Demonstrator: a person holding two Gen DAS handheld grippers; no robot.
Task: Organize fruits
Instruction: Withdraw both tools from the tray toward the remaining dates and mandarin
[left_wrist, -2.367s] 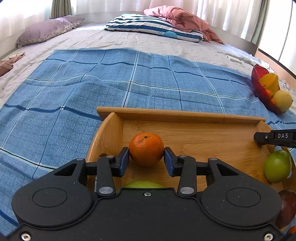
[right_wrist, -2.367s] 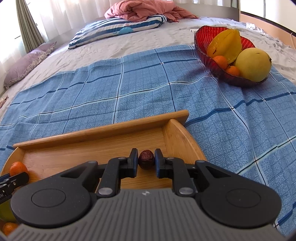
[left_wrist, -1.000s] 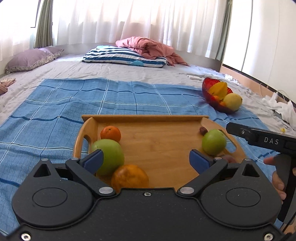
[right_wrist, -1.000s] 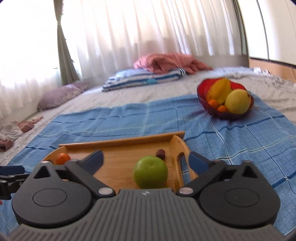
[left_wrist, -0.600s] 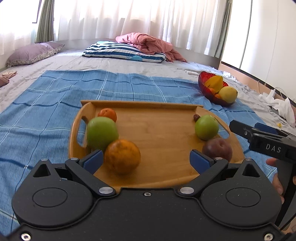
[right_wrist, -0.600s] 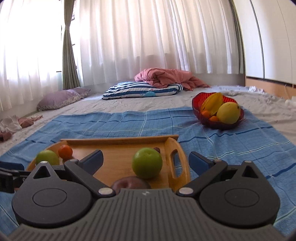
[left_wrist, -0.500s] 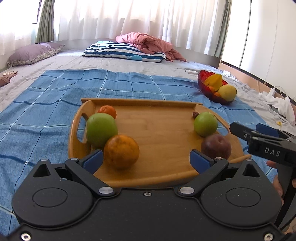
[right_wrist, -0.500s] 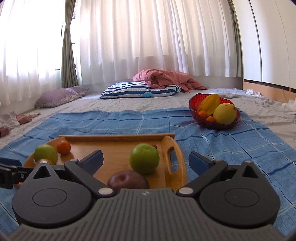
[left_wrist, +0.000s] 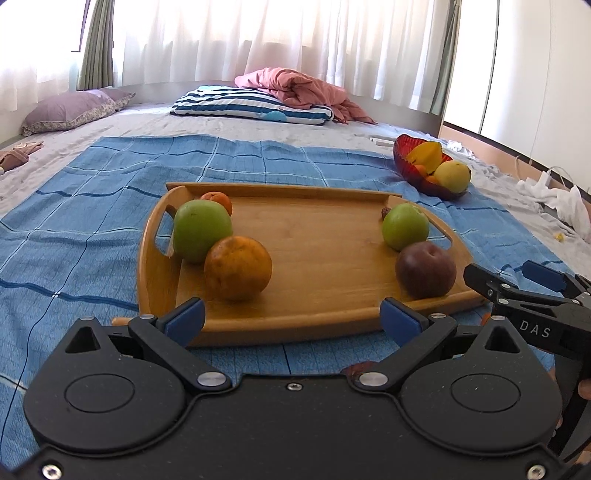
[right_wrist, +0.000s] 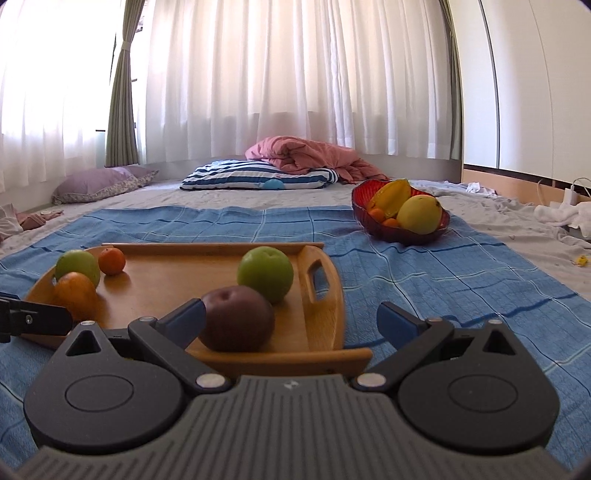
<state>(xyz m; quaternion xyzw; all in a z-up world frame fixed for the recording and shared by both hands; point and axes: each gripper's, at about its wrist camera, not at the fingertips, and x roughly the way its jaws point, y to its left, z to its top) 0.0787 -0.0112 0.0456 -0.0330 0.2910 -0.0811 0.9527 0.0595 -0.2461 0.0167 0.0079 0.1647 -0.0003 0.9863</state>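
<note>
A wooden tray (left_wrist: 325, 236) (right_wrist: 166, 273) lies on the blue blanket. On its left side sit a green apple (left_wrist: 201, 230) (right_wrist: 77, 266), a large orange (left_wrist: 238, 267) (right_wrist: 75, 293) and a small mandarin (left_wrist: 218, 199) (right_wrist: 112, 261). On its right side sit a second green apple (left_wrist: 405, 227) (right_wrist: 265, 274), a dark purple plum (left_wrist: 425, 270) (right_wrist: 236, 318) and a small brown fruit (left_wrist: 385, 212). My left gripper (left_wrist: 291, 321) is open and empty, just short of the tray's near edge. My right gripper (right_wrist: 291, 323) is open and empty at the tray's near right corner; it shows in the left wrist view (left_wrist: 517, 291).
A red glass bowl (left_wrist: 424, 177) (right_wrist: 399, 229) with starfruit, a yellow fruit and small oranges stands far right on the blanket. A striped pillow (left_wrist: 251, 105), pink quilt (left_wrist: 295, 85) and purple pillow (left_wrist: 74, 110) lie at the back. White cloth (left_wrist: 561, 199) lies at the right.
Both grippers let go of their fruit, opened wide and pulled back and up from the tray. The mandarin and the small brown fruit now rest on the tray's far side.
</note>
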